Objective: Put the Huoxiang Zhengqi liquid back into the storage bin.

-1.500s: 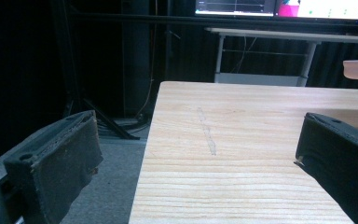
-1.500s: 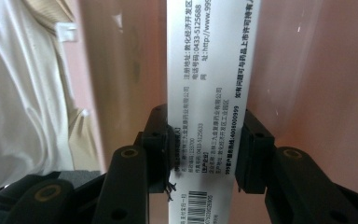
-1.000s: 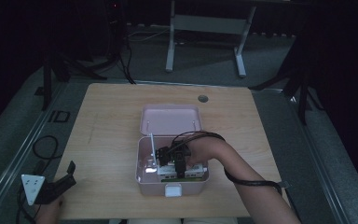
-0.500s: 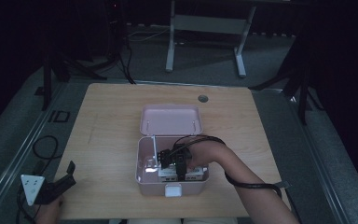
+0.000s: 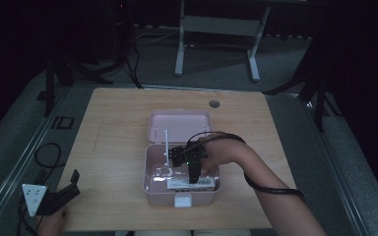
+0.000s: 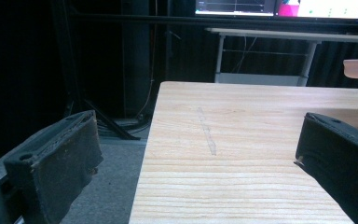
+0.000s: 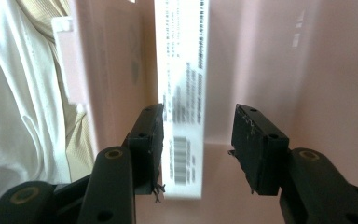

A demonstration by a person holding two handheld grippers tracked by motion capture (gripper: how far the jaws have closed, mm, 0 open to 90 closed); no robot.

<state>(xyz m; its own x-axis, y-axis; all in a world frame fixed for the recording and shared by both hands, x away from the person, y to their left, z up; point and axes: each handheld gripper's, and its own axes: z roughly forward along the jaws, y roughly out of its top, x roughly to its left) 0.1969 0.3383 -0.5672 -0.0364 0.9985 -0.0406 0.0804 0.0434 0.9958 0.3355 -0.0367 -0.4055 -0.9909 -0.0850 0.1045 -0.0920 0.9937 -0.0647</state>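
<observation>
An open pink box (image 5: 148, 169) sits mid-table with its lid (image 5: 179, 125) laid back. A white carton (image 5: 189, 184) with printed text and a barcode lies along the box's near wall. My right gripper (image 5: 194, 177) reaches down into the box, open. In the right gripper view the carton (image 7: 182, 70) stands between the jaws of my right gripper (image 7: 198, 135); the left jaw is at its edge and the right jaw is a gap away. My left gripper (image 5: 73, 184) hovers open at the table's near left corner, and in its own view the left gripper (image 6: 196, 154) holds nothing.
A thin white post (image 5: 167, 142) stands upright inside the box, with a small white item (image 5: 162, 172) beside it. The box's latch (image 5: 182, 200) faces the person. A cable hole (image 5: 214, 103) lies at the table's far side. Cables (image 5: 44, 152) lie on the floor at the left.
My right gripper has shifted slightly toward the near wall of the box, over the carton. The left gripper has stayed in place.
</observation>
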